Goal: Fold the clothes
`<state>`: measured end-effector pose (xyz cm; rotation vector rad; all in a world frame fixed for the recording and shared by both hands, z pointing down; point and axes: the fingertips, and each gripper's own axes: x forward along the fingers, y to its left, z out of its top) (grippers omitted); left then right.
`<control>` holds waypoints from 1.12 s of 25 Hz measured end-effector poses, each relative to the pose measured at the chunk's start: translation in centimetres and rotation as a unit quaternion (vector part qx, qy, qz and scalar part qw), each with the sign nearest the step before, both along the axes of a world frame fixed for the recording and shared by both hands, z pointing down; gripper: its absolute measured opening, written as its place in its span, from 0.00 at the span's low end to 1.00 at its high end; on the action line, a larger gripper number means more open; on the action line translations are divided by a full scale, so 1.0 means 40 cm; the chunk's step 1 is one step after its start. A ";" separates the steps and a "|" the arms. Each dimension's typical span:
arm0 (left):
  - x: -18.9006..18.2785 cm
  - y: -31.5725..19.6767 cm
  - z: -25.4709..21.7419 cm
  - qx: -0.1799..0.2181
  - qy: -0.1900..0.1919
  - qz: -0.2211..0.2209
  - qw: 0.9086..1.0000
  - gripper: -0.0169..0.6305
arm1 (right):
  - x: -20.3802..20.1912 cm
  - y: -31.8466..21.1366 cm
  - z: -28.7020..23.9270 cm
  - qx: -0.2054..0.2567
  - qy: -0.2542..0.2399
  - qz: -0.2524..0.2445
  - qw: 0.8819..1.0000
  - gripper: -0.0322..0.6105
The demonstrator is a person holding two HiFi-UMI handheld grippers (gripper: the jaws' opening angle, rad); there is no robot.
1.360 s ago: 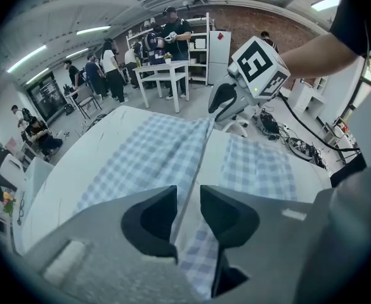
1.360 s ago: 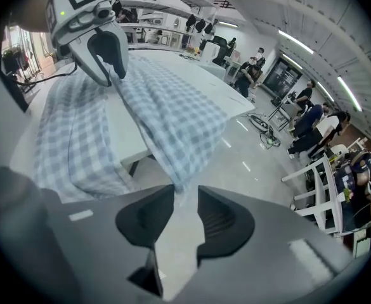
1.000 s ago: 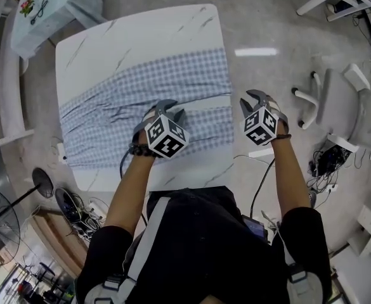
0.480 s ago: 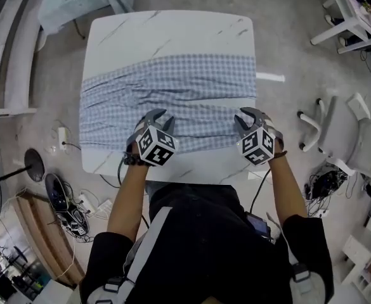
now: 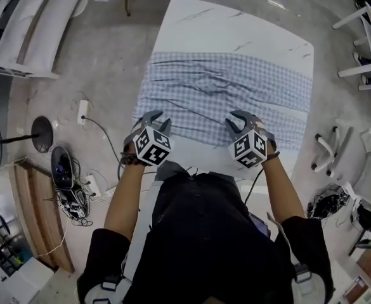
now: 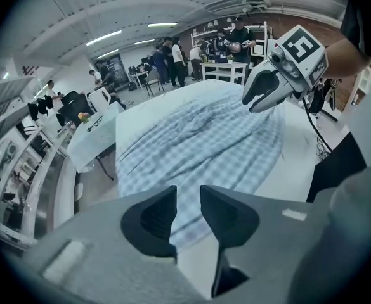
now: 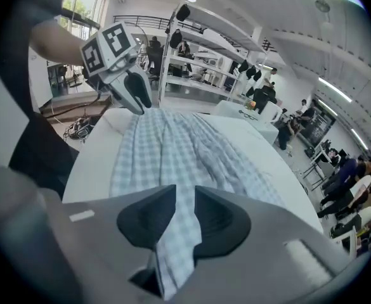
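Head view: both grippers on the near hem of the checked cloth (image 5: 223, 90), fold not yet made.
Cloth lies spread w/ ripples across the white table (image 5: 236, 27), long side toward the person. Left gripper (image 5: 155, 119) & right gripper (image 5: 239, 119) sit at the near hem, well apart. In the gripper views each pair of jaws is drawn narrow w/ checked fabric between. Right is clearly clamped, cloth trailing under it; left looks pinched on the edge too. To do it well, prob.: lift both ends together, keep hem taut btw grippers so it doesn't sag, carry it level to the far edge, and line up corners before letting go. Risks: left's thin pinch may slip, and mid ripples get folded in w/o tension.
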<state>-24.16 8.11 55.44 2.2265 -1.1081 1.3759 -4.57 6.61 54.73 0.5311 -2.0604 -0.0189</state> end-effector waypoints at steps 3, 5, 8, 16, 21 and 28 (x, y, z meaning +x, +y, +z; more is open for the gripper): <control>-0.147 0.023 0.013 -0.004 0.000 -0.004 1.000 0.22 | -0.169 0.034 0.020 -0.005 0.007 -0.035 0.999 0.21; -0.226 0.039 0.023 -0.007 0.008 0.000 1.000 0.22 | -0.270 0.063 0.032 -0.012 0.008 -0.050 0.999 0.21; -0.306 0.068 0.036 -0.010 0.017 0.034 0.999 0.22 | -0.402 0.112 0.045 -0.030 0.004 -0.060 0.998 0.21; -0.334 0.124 0.107 -0.036 0.023 0.156 0.987 0.24 | -0.492 0.181 0.075 -0.065 0.018 -0.008 0.998 0.21; -0.368 0.118 0.111 -0.046 0.037 0.143 0.988 0.24 | -0.511 0.196 0.094 -0.075 0.017 0.001 0.997 0.21; -0.452 0.114 0.189 -0.039 -0.045 0.192 0.980 0.24 | -0.579 0.192 0.092 -0.085 0.000 0.004 0.996 0.21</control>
